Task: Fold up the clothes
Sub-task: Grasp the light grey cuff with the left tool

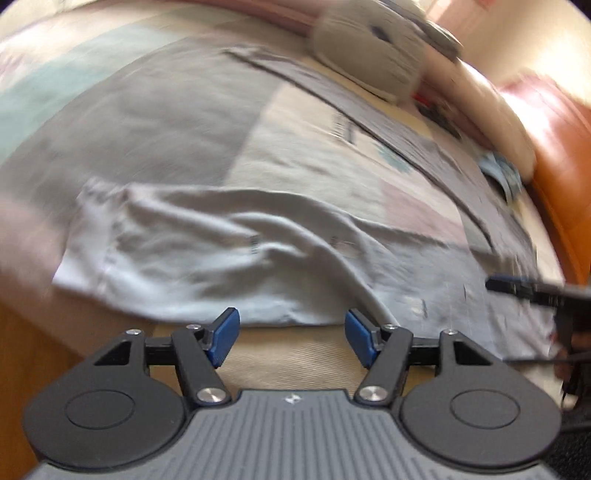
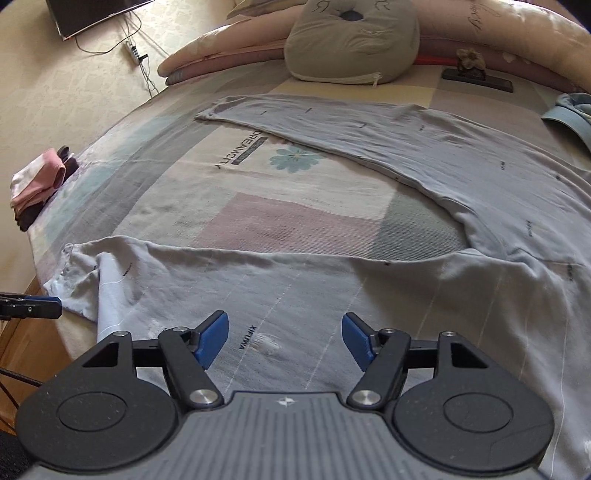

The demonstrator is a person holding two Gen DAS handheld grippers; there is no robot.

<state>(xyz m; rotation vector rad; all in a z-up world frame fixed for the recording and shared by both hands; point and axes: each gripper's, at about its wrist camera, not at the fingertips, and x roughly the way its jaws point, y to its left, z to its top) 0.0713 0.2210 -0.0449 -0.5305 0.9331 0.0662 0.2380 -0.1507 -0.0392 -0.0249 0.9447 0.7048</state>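
Both grippers' jaws gape, grasping nothing, over pale grey trousers spread wrinkled on the bed.

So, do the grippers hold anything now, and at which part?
Nothing is held. The left gripper and right gripper are open above the grey garment.

Motion blur smears the left wrist view, leaving the small dark print on the pale grey-blue cotton trousers unreadable. In the right wrist view, the frame edge crops a blue folded garment and a black flat screen.
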